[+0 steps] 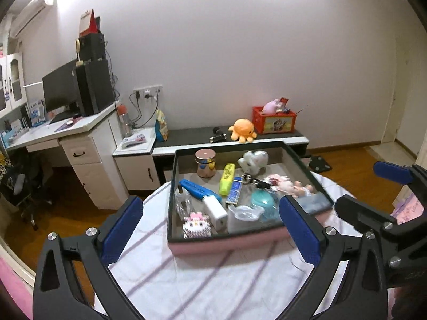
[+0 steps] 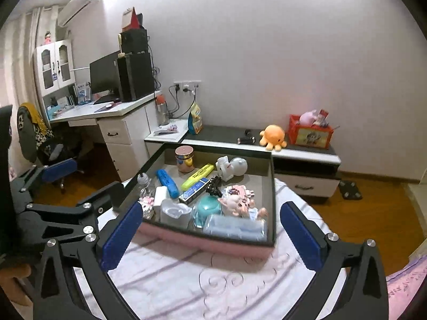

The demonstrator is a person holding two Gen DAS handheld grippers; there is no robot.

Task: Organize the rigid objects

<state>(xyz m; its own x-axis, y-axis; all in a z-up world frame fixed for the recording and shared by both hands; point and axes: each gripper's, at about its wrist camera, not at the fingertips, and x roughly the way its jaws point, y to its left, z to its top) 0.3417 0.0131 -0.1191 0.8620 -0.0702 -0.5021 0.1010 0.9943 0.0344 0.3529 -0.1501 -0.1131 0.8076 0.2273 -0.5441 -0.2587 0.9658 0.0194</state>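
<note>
A pink box point(image 2: 213, 245) with dark inner walls sits on a striped cloth point(image 2: 213, 288); bare cloth lies open in front of the box. Inside the box, small objects crowd the near half, with bare floor only along its far right wall.

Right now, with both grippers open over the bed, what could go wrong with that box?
The box sits on soft bedding, so a push on one wall may tip it. It is crowded: the glass bottle stands by the left wall and could topple. The left gripper and right gripper are close together and could collide.
</note>
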